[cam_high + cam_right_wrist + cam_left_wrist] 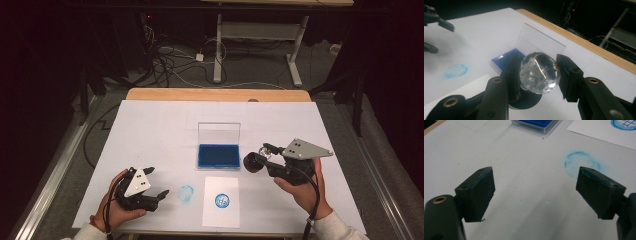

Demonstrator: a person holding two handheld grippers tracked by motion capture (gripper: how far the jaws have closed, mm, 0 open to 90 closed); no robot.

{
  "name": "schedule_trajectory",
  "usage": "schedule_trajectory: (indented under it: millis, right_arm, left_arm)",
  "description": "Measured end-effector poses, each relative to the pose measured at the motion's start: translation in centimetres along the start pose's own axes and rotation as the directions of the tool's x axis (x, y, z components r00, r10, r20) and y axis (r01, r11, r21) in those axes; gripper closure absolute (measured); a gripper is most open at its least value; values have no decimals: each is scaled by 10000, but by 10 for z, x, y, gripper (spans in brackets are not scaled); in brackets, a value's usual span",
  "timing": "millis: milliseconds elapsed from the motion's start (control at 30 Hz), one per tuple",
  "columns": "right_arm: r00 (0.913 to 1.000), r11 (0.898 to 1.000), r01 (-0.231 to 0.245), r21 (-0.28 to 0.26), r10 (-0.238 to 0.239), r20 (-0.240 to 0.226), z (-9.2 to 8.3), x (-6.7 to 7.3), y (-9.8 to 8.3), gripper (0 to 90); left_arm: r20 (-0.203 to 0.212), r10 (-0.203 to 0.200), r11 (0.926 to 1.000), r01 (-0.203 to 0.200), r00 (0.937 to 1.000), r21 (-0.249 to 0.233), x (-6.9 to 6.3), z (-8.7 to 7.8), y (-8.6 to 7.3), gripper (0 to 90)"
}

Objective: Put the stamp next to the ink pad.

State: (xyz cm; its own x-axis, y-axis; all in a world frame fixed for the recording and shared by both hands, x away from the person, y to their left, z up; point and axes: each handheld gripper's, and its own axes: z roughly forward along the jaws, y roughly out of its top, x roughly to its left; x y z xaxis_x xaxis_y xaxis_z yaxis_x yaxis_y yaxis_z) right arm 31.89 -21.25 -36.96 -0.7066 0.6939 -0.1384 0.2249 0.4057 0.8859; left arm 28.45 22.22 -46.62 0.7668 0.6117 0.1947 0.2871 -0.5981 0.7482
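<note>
Right gripper (539,75) clamps the stamp (539,72) just right of the ink pad (218,155); paper (221,202) already bears 1 print; left gripper (535,185) gapes empty.

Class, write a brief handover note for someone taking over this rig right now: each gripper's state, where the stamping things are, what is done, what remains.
Left gripper: open, holding nothing, low beside a blue ring smudge on the table cover.
Right gripper: shut on the clear-knobbed stamp, held off the table just right of the open blue ink pad.
Done: the paper sheet bears one round blue print.
Left, probably: re-ink for another print, or set the stamp down.
</note>
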Motion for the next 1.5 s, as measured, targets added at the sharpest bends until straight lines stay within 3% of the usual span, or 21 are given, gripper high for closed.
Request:
schedule_trajectory:
  millis: [233,633,867,967,1500]
  right_arm:
    - [9990,9987,-127,490,106,429,5,-12,3,575]
    - [9936,9822,-148,1872,-65,1124,42,-30,-5,574]
    - [9896,9662,-18,2578,-353,1392,66,-30,-13,574]
    - [9891,9637,-60,2668,-335,1433,73,-30,-15,574]
    - [9844,9407,10,3392,-606,1653,94,-30,-26,572]
  left_arm:
    - [-38,-47,10000,47,10000,70,0,1,-2,155]
    - [22,-82,9997,81,10000,214,0,5,-3,155]
    - [80,-123,9997,121,9999,201,1,5,-3,155]
    - [88,-96,9997,94,9999,219,1,5,-3,156]
    - [174,-121,9996,117,9998,254,0,6,-3,155]
